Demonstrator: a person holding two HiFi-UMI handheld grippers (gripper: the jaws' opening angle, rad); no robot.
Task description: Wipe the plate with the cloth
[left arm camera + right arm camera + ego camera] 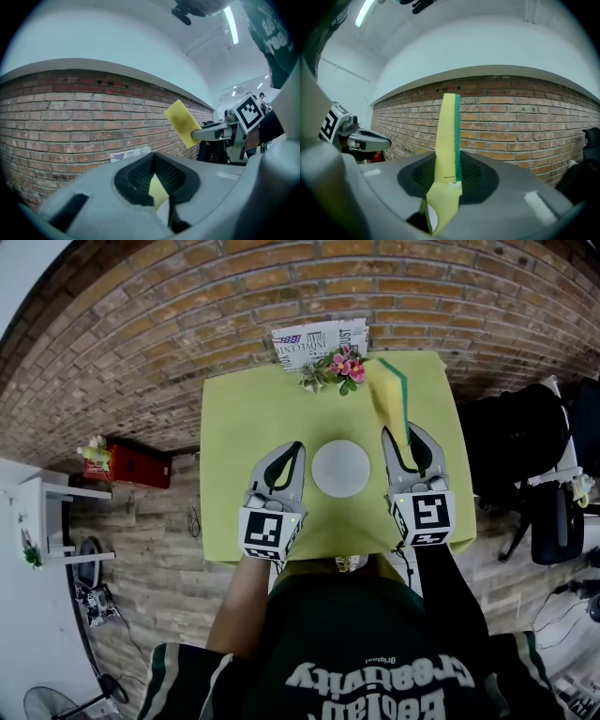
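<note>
In the head view I am looking down on a yellow-green tabletop (pixel 234 456) with the white plate (pixel 340 468) lying near its middle, well in from every edge and with bare surface all round it. My left tool (pixel 297 446) is hanging just beside the plate's left rim with its jaws drawn together on nothing, and my right tool (pixel 388 434) is sitting near the right rim, clamping the lower end of the cloth (pixel 389 397), a yellow pad with a green face that is pointing toward the far edge. At that far edge a white card (pixel 319 341) is showing a small flag print and letters ending in "UST", with a sprig of flowers (pixel 336 369) in front of it. In the left gripper view the left tool (pixel 152 161) is showing its jaws meeting at the tips and gripping nothing; beyond them the flag card (pixel 130 154) is standing against the brick wall (pixel 70 117), and the right tool (pixel 206 133) is holding the cloth (pixel 183 123) up in the air. In the right gripper view the right tool (pixel 449 165) is pinching the cloth (pixel 447 131) edge-on and upright, green face to the right, while the left tool (pixel 370 139) is hovering well apart at the left.
</note>
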